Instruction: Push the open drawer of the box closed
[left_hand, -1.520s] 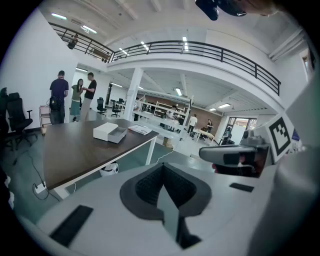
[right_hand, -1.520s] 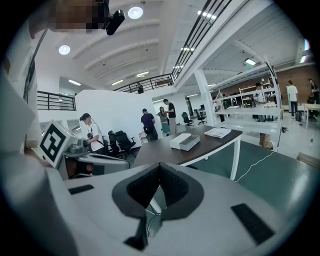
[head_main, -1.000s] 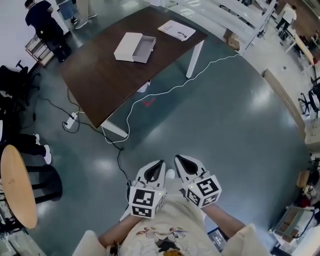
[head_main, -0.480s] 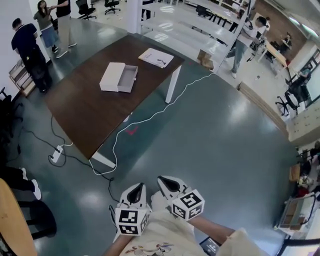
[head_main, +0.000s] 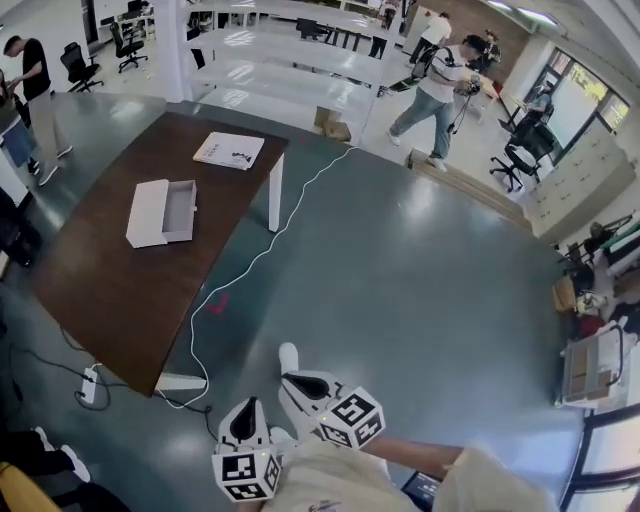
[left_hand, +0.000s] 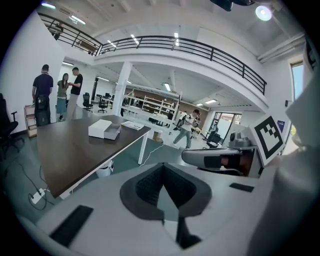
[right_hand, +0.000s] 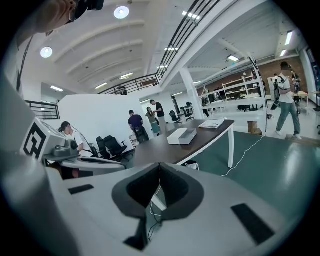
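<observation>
Both claws are held low in front of the person's body, nowhere near the job. The left claw (head_main: 249, 404) has its jaws pressed together with nothing between them, and the right claw (head_main: 290, 379) is the same: pads meeting, nothing pinched. The left gripper view and the right gripper view each show the dark pads closed into a V.

The surface (head_main: 100, 300) is a long dark brown tabletop on white legs, well apart from the claws, up and to the left in the head view. The box (head_main: 147, 213) sits on it, white and flat, roughly mid-surface. Its drawer (head_main: 182, 208) is slid out on the side facing the teal floor (head_main: 400, 280), grey inside, and looks empty as far as I can tell. Further along, near the far corner, lies a white booklet (head_main: 229, 150), apart from the box.

A white cable (head_main: 250, 262) snakes across the floor past the surface's near leg, and a power strip (head_main: 90, 384) lies on the floor by the surface's near end.

The room is a big open hall: white shelving racks (head_main: 290, 40) behind the surface, a cardboard carton (head_main: 333, 124) on the floor beside them, a person walking (head_main: 432, 85) at the back, more people standing at the far left, office chairs around. The left gripper view shows a balcony railing (left_hand: 175, 44) curving overhead.
</observation>
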